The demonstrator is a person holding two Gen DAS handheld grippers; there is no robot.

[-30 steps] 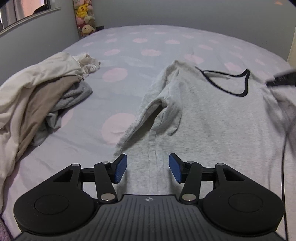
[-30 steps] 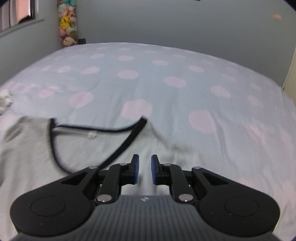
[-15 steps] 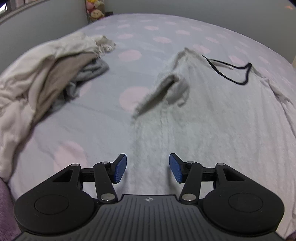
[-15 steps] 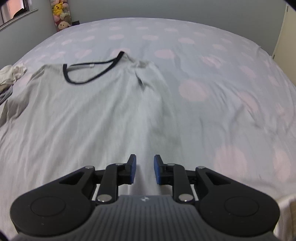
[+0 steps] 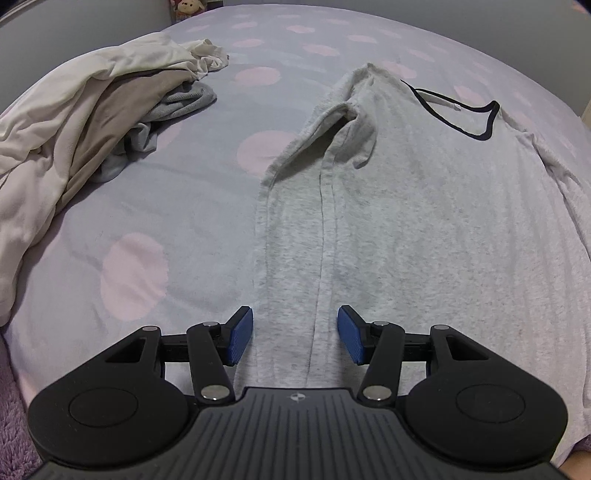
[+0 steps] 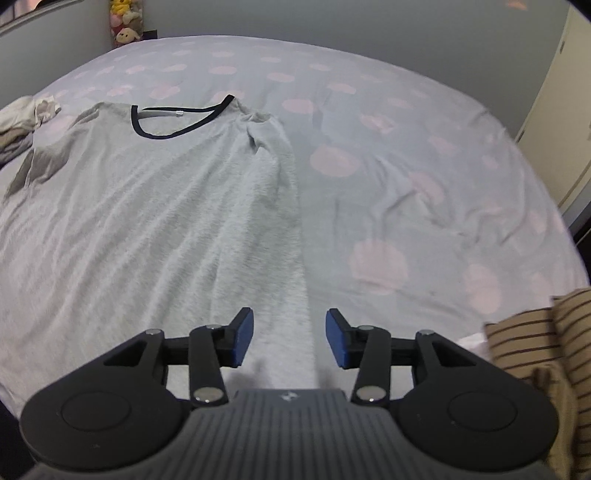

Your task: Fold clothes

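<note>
Left wrist view, left to right: pile of clothes (image 5: pixel 74 122) at 10 o'clock, white and beige pieces over a grey one, well apart from the t-shirt. Spotted bedsheet (image 5: pixel 207 192) under everything, pink dots on lilac. Grey t-shirt (image 5: pixel 424 206) lies spread flat from 12 to 3 o'clock, dark-trimmed collar (image 5: pixel 476 122) at 1 o'clock, its left sleeve (image 5: pixel 343 125) folded in over the body at 12. Left gripper (image 5: pixel 295 336) at 6 o'clock, fingers set wide, nothing clamped; the shirt's left edge and side seam run up between the blue pads (image 5: pixel 240 336), cloth below them, not pinched.

Right wrist view, left to right: same pile (image 6: pixel 22 125) at 10 o'clock, t-shirt (image 6: pixel 147 221) filling 9 to 12, collar (image 6: pixel 181 120) at 11, right sleeve (image 6: pixel 266 133) bunched at 12. Right gripper (image 6: pixel 290 338) at 6 o'clock over the shirt's right edge, jaws have just been opening, now about half wide, empty, cloth only beneath. Bare bedsheet (image 6: pixel 424 177) from 1 to 3. Striped tan cloth (image 6: pixel 535 350) at 4 o'clock. Plush toys (image 6: pixel 125 22) far at 11.
</note>
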